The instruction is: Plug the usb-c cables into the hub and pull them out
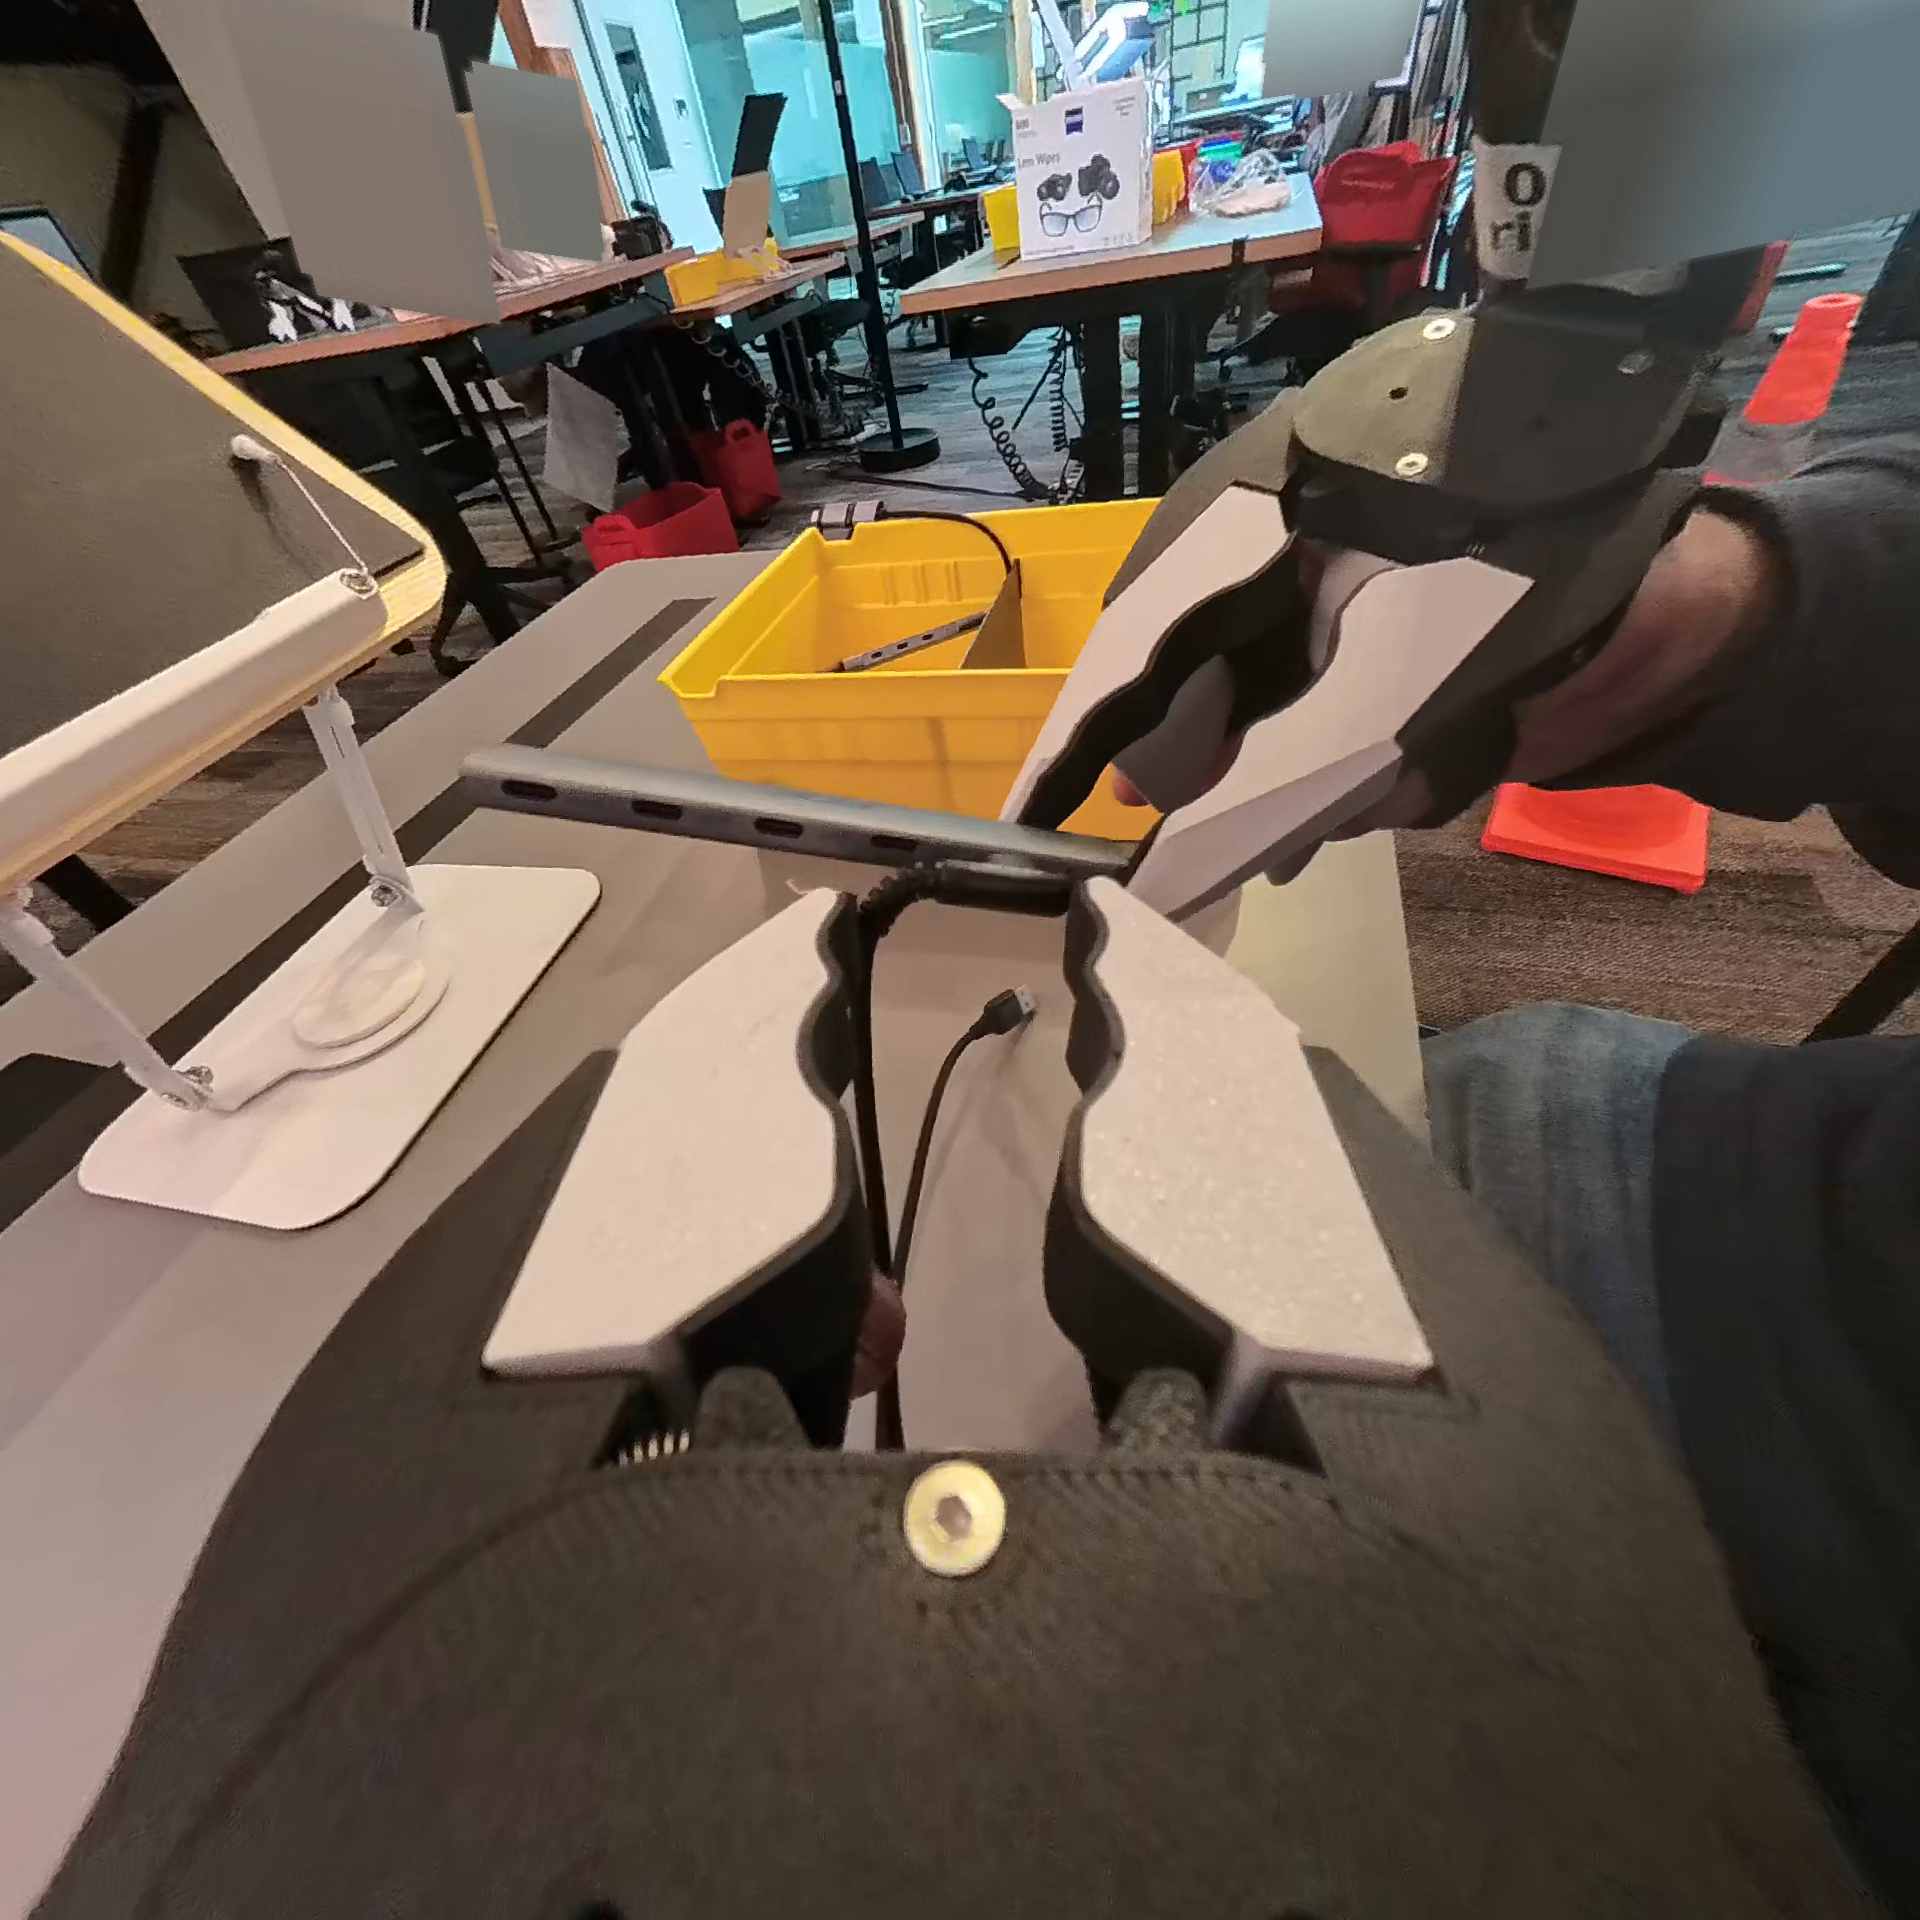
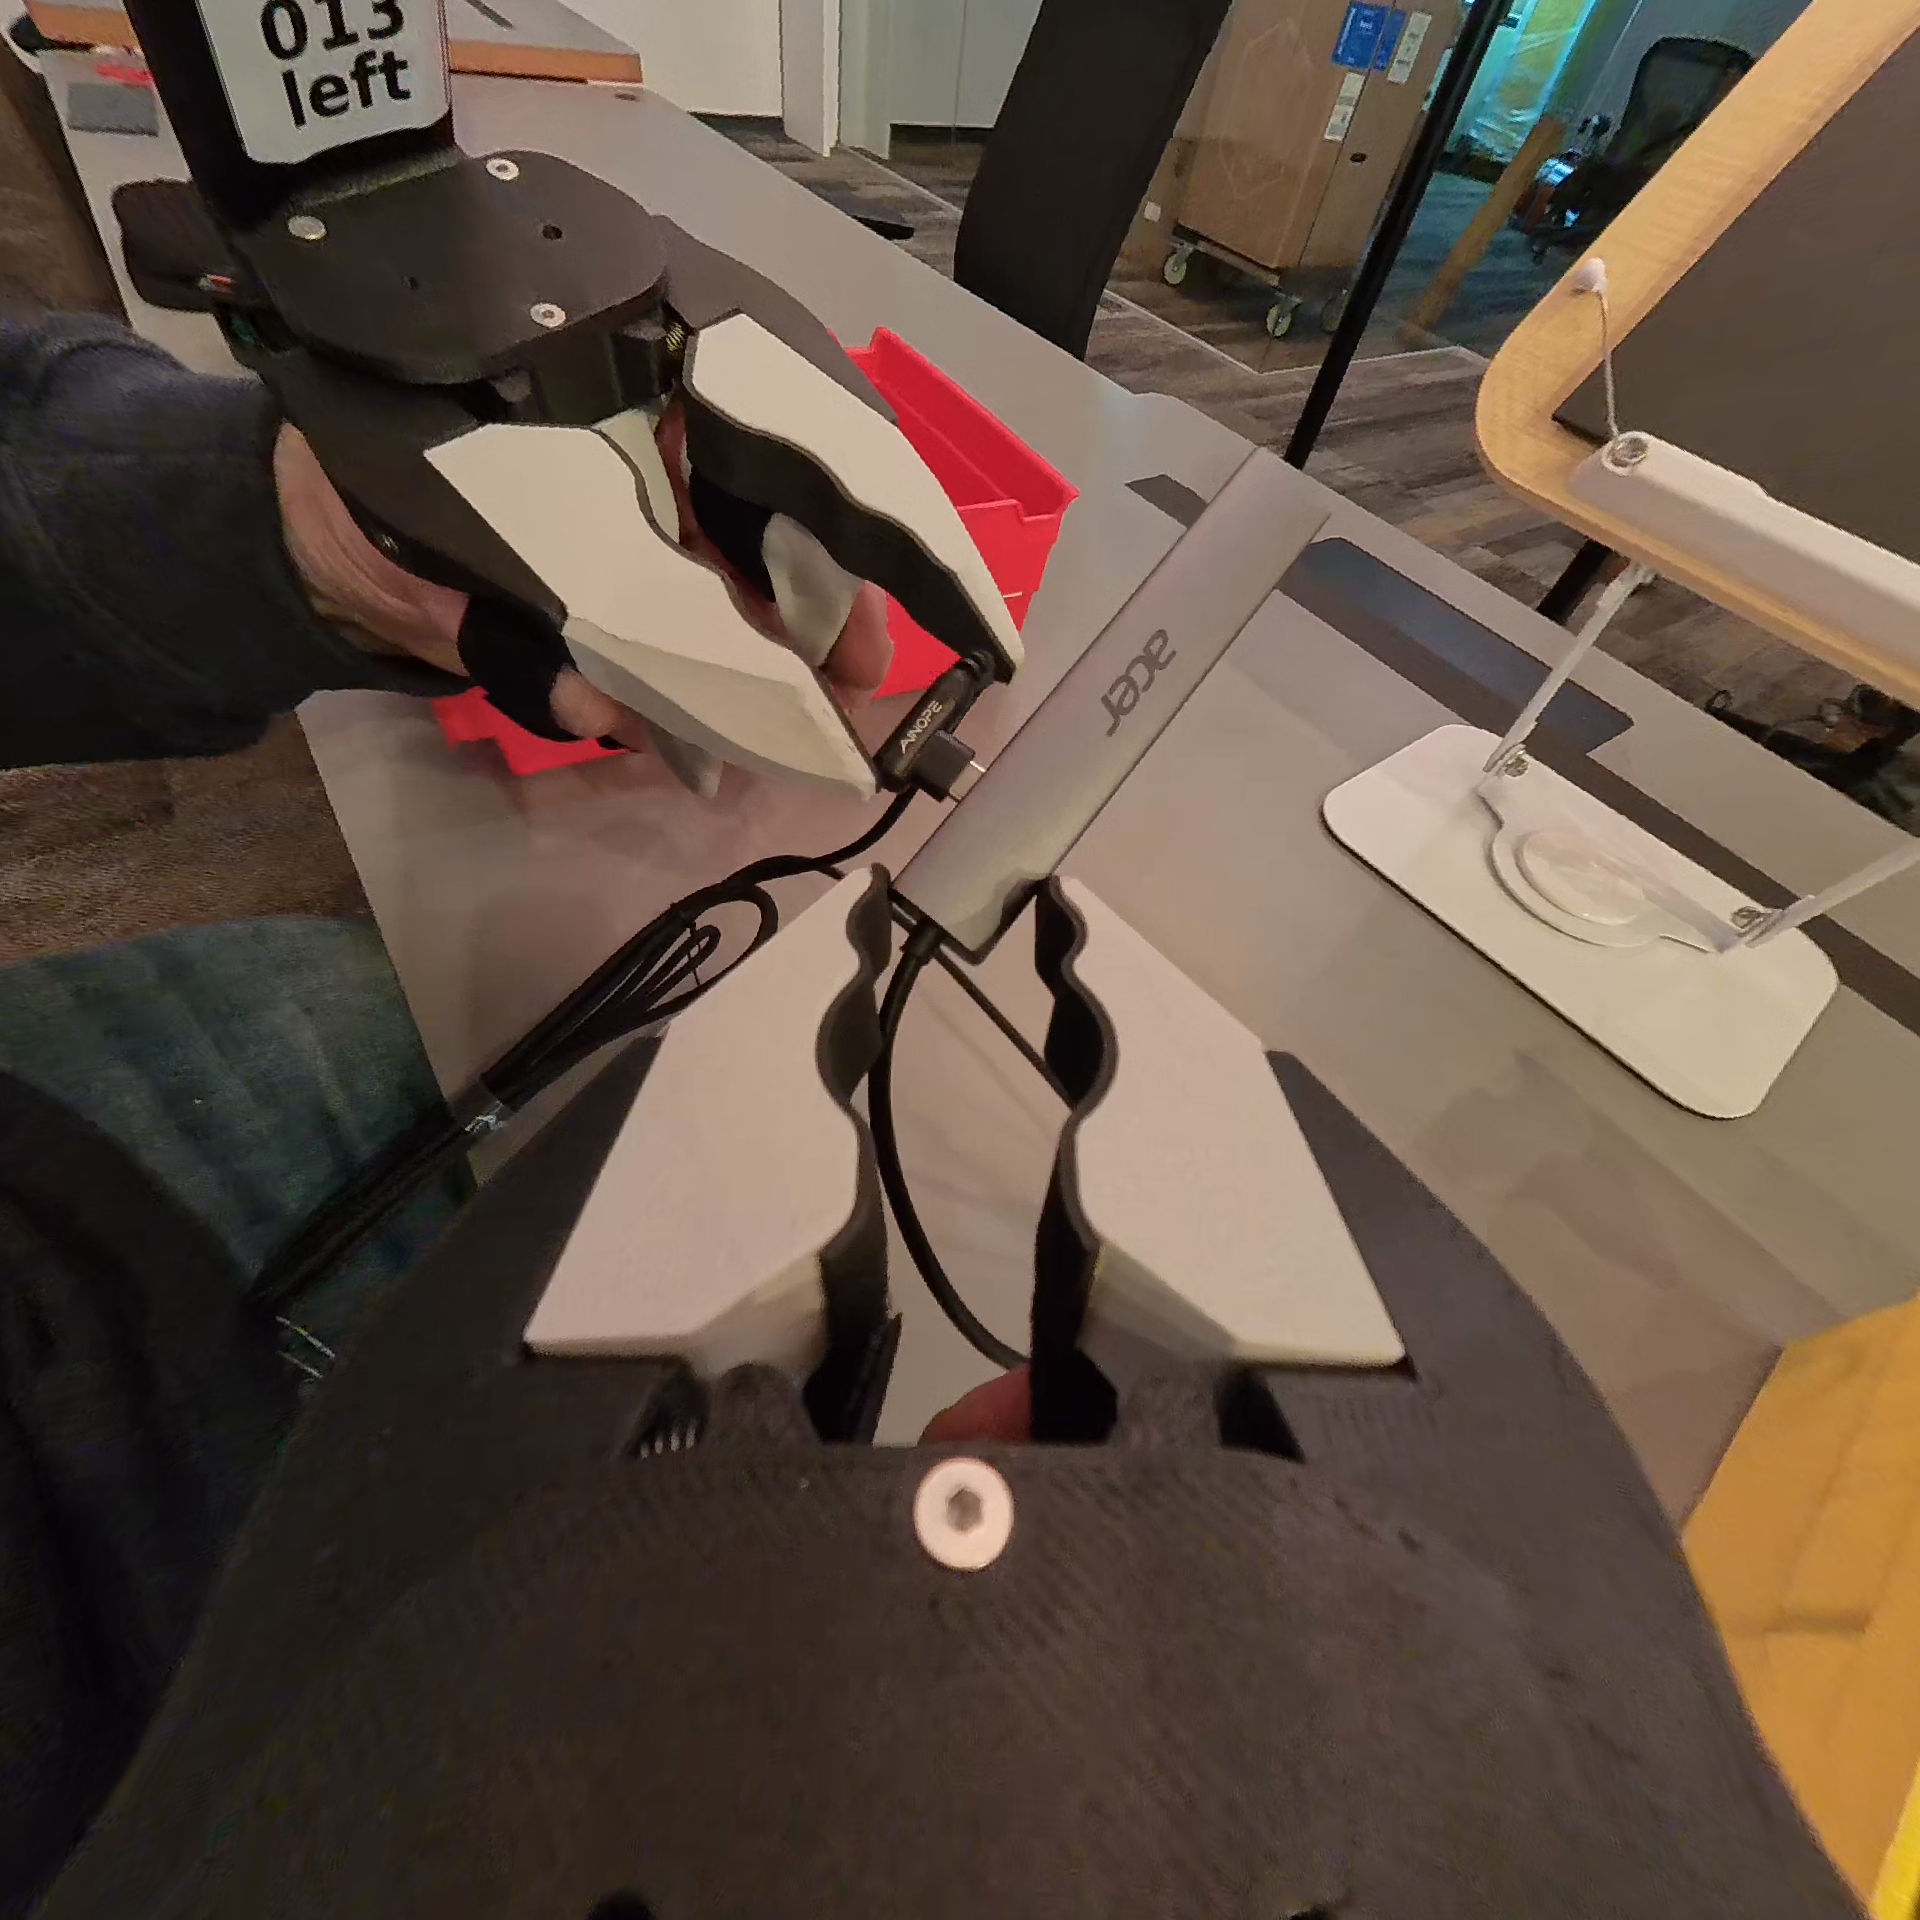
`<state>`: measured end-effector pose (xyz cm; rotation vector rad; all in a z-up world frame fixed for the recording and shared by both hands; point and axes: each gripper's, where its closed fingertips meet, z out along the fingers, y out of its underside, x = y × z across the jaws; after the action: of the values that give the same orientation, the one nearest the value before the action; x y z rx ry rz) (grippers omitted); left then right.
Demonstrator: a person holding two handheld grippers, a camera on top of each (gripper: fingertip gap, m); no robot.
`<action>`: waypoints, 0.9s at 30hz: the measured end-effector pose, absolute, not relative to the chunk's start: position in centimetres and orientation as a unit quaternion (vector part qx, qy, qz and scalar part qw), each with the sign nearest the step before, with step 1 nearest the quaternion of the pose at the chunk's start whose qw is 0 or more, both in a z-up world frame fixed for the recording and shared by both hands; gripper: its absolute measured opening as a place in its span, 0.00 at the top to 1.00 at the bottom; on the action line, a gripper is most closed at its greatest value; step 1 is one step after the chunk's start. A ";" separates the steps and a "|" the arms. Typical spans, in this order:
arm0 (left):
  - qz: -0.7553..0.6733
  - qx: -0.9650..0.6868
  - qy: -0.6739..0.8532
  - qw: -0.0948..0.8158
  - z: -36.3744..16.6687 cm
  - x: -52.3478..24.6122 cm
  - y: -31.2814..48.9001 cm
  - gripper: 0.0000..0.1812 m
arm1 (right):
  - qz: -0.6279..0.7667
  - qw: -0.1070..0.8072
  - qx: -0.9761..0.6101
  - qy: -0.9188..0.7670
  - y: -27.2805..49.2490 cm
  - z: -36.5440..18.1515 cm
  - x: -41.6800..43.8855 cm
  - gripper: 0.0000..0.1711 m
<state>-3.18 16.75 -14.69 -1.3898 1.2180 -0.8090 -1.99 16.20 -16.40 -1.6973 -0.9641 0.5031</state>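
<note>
Grey hub gripped by right fingers; left fingers pinch cable plug beside it.

Long wood-topped office desks are standing in rows on a dark patterned carpet floor, with red fabric bins sitting beneath them. Bluish daylight is coming through glass partition walls behind. An orange traffic cone is standing on the right.
</note>
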 end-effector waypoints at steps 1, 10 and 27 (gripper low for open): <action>-0.335 -0.584 0.513 0.533 -14.8 -3.2 16.8 0.79 | 0.204 0.535 -0.711 -0.407 16.2 -16.3 -1.9 0.86; -0.330 -0.589 0.527 0.516 -15.4 -3.2 16.7 0.80 | 0.164 0.533 -0.707 -0.434 16.2 -16.6 -1.8 0.86; -0.358 -0.603 0.541 0.465 -16.5 -3.4 16.3 0.80 | 0.152 0.529 -0.694 -0.464 15.7 -16.7 -2.0 0.86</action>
<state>-3.37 16.26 -16.48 -1.4805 1.3287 -0.8796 -2.04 15.72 -16.71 -1.6586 -1.1088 0.3633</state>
